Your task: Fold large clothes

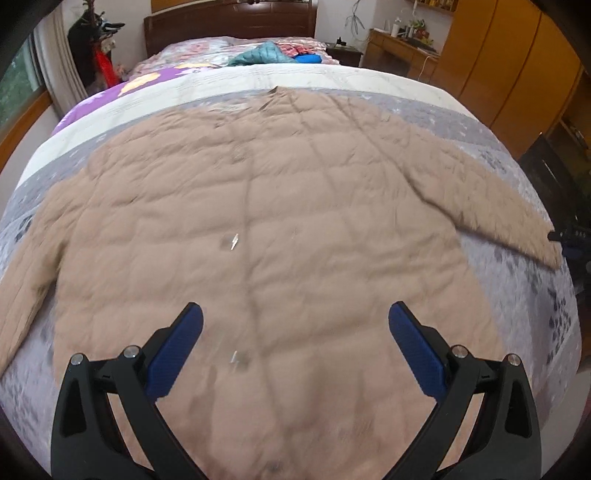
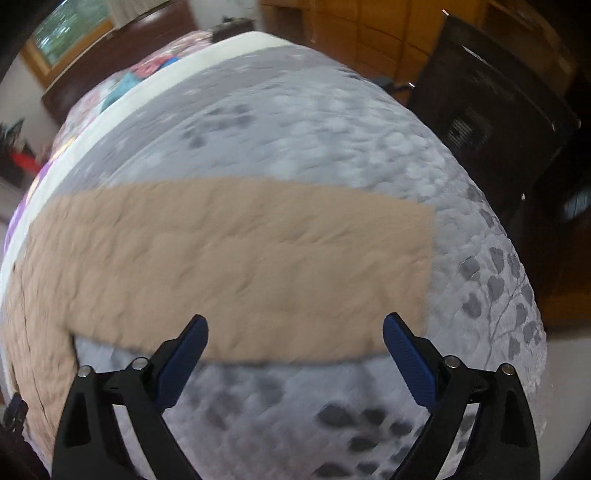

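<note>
A tan quilted jacket lies spread flat on the bed, collar at the far side and both sleeves stretched out. My left gripper is open and empty above the jacket's lower body. The right sleeve lies across the grey bedspread, its cuff to the right. My right gripper is open and empty just above the sleeve's near edge. The right gripper's tip shows at the sleeve cuff in the left wrist view.
The grey leaf-patterned bedspread covers the bed. Teal and blue clothes lie near the dark wooden headboard. Wooden wardrobes stand at the right, a black cabinet beside the bed, a window at the left.
</note>
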Available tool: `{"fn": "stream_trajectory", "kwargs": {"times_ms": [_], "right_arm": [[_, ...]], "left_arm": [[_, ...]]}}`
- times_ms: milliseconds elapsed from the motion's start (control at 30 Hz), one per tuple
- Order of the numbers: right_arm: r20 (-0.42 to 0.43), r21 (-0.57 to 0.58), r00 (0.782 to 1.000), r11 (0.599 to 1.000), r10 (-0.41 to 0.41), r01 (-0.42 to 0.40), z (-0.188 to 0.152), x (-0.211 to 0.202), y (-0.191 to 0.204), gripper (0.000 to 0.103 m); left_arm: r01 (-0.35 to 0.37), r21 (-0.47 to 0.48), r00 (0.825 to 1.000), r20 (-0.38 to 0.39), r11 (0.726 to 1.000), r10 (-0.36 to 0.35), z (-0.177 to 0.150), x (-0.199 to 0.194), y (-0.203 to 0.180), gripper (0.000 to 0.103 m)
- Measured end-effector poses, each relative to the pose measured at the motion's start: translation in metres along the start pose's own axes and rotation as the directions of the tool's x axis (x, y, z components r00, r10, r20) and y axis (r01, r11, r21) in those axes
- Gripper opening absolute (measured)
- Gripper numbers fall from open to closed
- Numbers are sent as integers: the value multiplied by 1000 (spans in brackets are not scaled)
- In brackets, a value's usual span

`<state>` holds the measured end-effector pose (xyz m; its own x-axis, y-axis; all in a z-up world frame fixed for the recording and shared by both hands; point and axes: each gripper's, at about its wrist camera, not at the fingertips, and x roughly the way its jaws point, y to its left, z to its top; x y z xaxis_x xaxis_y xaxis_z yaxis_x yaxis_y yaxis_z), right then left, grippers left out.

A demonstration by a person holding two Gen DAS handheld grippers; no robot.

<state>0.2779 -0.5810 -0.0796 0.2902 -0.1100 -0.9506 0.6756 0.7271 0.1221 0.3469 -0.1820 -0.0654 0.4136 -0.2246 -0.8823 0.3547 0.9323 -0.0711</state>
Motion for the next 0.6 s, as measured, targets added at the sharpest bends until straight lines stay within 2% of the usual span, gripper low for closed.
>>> {"fn": "stream_trajectory", "kwargs": {"times_ms": [233, 433, 467, 500, 567, 600], "right_arm": [[-30, 99, 998, 994, 51, -48, 21, 22, -46, 94], [-50, 102, 996, 992, 80, -75, 27, 41, -51, 75], [-37, 92, 997, 994, 62, -58, 27, 40, -48, 68], [-27, 81, 998, 995, 51, -49, 26, 40, -45, 62], [-15, 69, 997, 995, 75, -74, 26, 35, -39, 21], [-14, 75, 995, 992, 100, -98, 27, 33, -35, 12]], "left_arm": [[29, -69, 999, -30, 997, -31, 36, 39, 0, 98], [41, -95, 997, -64, 995, -47, 38, 62, 6, 88], [45, -98, 996, -72, 994, -53, 37, 66, 8, 80], [47, -100, 995, -79, 994, -55, 37, 69, 10, 78], [55, -118, 994, -84, 991, -65, 37, 75, 16, 73], [60, -125, 994, -81, 990, -70, 36, 76, 18, 72]]}}
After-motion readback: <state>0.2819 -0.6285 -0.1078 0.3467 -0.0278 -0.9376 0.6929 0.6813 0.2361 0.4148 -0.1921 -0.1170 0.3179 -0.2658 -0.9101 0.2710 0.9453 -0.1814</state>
